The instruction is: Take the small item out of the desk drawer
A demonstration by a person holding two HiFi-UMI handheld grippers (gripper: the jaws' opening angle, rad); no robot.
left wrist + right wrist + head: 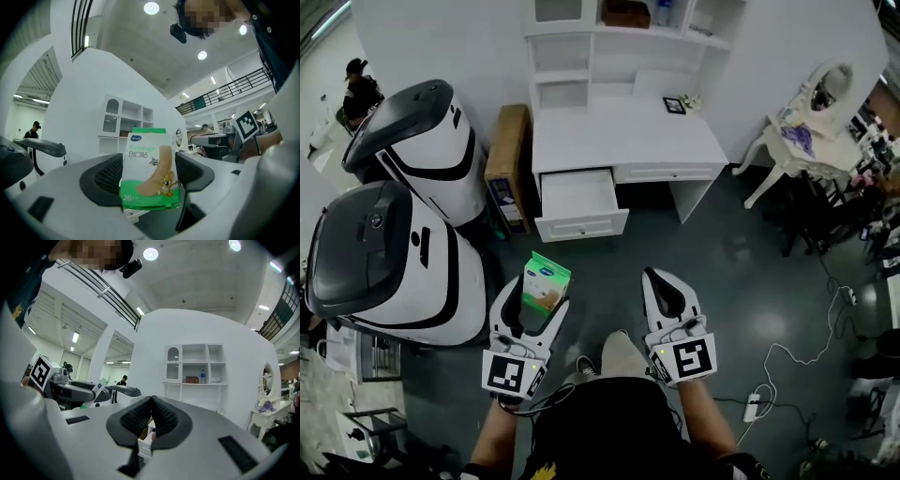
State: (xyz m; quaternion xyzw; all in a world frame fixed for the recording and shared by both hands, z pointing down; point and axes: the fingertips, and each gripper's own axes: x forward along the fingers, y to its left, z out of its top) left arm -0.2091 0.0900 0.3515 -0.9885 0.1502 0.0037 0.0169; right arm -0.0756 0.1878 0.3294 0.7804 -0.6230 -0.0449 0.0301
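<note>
Left gripper view: upright green-and-white bandage box [149, 169]

Looking like big test hall, not real home. White desk [628, 141] and mirror table [811, 131] standing alone on grey floor [750, 272]. Big white machines [394, 262] sitting beside desk. Wires [787, 361] lying loose. Round lights [151, 7] shining from high ceiling. Railing [234, 86] running along upper level. Person [358, 89] standing far back.
</note>
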